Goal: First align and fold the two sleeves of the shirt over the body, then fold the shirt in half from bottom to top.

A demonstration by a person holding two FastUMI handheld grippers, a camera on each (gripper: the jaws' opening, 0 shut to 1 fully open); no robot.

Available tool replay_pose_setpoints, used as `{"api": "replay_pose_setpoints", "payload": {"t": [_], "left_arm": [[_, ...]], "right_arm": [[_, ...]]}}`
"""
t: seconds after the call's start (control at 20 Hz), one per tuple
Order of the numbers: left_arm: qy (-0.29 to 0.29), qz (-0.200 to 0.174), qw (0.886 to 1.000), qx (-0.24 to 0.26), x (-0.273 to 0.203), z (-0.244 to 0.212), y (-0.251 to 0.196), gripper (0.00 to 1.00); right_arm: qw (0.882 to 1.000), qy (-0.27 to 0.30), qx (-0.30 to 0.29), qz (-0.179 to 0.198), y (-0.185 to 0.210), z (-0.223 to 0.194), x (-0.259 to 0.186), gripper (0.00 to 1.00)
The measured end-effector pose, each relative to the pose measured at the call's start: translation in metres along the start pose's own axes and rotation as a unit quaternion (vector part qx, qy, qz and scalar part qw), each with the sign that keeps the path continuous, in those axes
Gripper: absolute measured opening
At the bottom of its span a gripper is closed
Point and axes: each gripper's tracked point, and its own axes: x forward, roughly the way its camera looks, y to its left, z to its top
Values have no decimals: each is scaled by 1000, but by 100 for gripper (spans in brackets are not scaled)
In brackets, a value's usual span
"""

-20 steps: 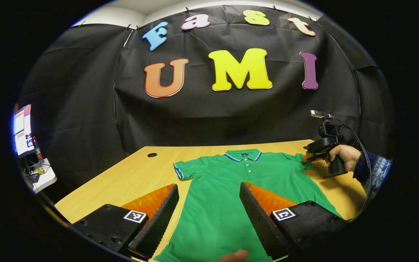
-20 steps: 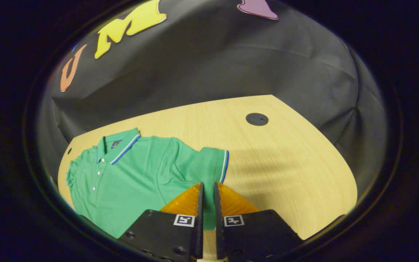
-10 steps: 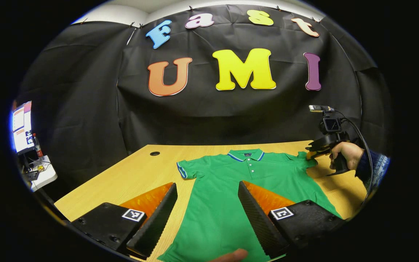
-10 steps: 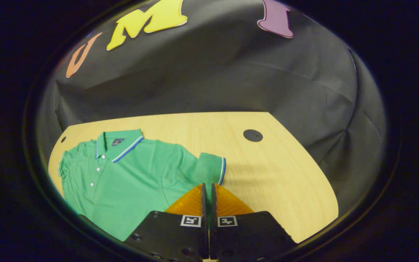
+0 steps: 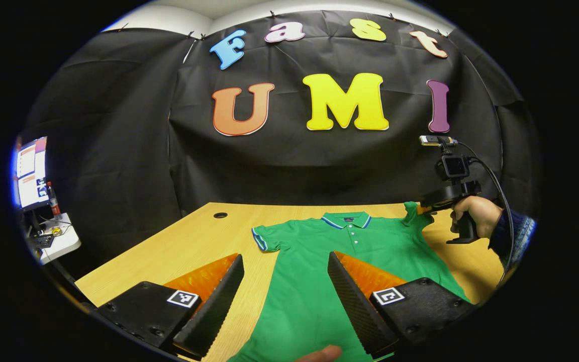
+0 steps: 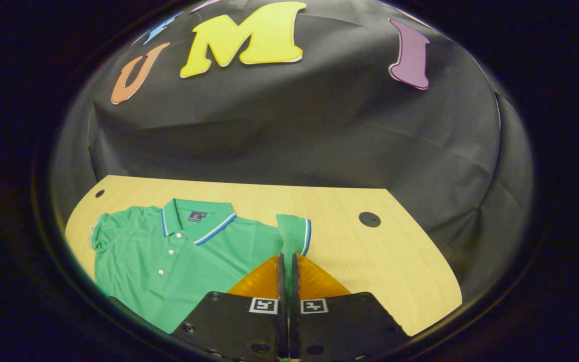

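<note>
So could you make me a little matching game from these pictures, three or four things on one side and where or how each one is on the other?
Things:
1. right gripper
2. left gripper
3. far sleeve
4. collar

States:
A. open, above the shirt's body
B. flat on the table
C. green with blue and white trim
D. shut on the near sleeve, which is raised off the table

Pairs: 1-D, 2-A, 3-B, 4-C

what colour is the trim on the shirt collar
Blue and white striping along the edge of the green collar of the shirt, clearest in the right gripper view.
</note>
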Motion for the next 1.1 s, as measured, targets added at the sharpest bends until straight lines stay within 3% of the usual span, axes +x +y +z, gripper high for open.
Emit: {"api": "replay_pose_setpoints", "payload": {"t": [0.25, 0.4, 0.55, 0.7, 0.8, 1.1], "left_arm": [[-7, 0, 1000, -2, -1, 4, 3, 100], [-5, 3, 1000, -2, -1, 3, 5, 100], [-3, 4, 1000, -2, 0, 2, 5, 100], [-3, 5, 1000, -3, 0, 2, 4, 100], [-2, 4, 1000, 0, 0, 1, 2, 100], [-9, 2, 1000, 14, -4, 4, -7, 100]], "right_arm": [[999, -23, 21, 35, 55, 10, -6, 2], [996, -41, 23, 77, 82, 20, -18, 13], [994, -69, 11, 80, 85, 34, -37, 19], [992, -91, 16, 90, 85, 42, -67, 96], [990, -110, 11, 88, 81, 46, -89, 91], [985, -156, -29, 73, 59, 44, -168, 95]]}}
